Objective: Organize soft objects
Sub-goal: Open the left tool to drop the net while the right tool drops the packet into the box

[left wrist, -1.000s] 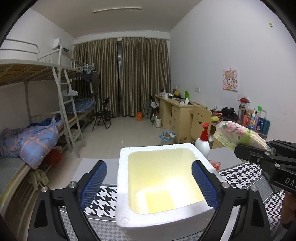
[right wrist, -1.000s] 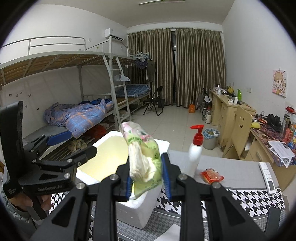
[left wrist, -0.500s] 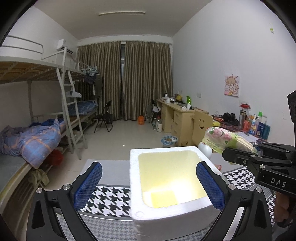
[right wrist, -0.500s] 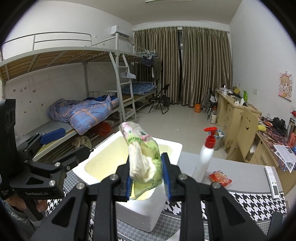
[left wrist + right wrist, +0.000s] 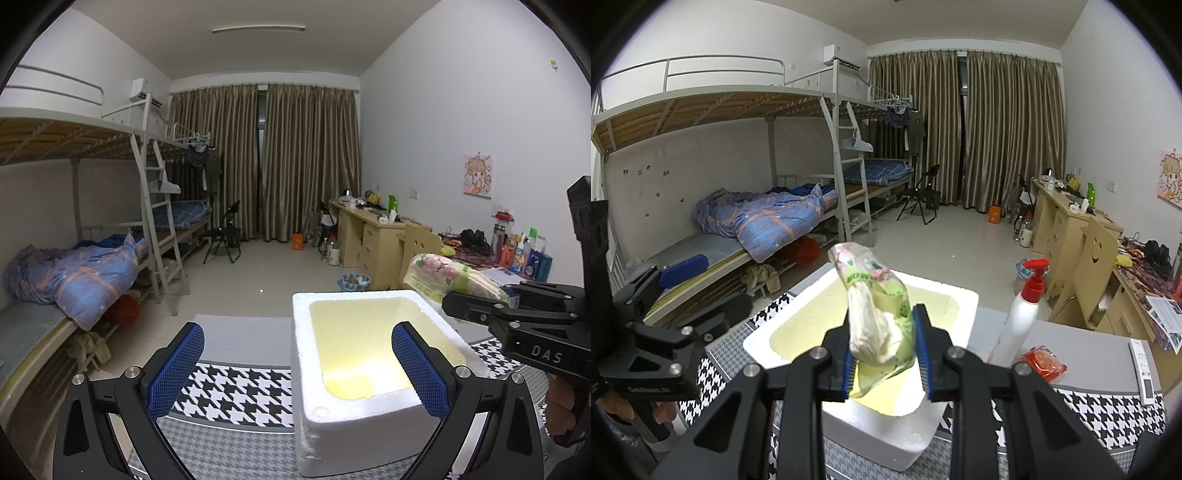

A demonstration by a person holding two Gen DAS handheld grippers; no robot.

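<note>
A white foam box (image 5: 362, 413) with a yellowish inside stands on the houndstooth-covered table (image 5: 236, 391); it also shows in the right wrist view (image 5: 882, 424). My right gripper (image 5: 884, 354) is shut on a soft green floral tissue pack (image 5: 875, 306) and holds it over the box's near rim. In the left wrist view the pack (image 5: 447, 275) hangs above the box's right edge. My left gripper (image 5: 295, 369) is open and empty, low over the table at the box's left front.
A white pump bottle with a red top (image 5: 1021, 317), a red snack packet (image 5: 1043, 363) and a remote (image 5: 1143, 371) lie on the table right of the box. Bunk beds (image 5: 74, 266) stand left, desks (image 5: 369, 236) right.
My right gripper has carried the tissue pack forward and over the foam box. My left gripper has shifted left and back, so the box now sits right of its centre.
</note>
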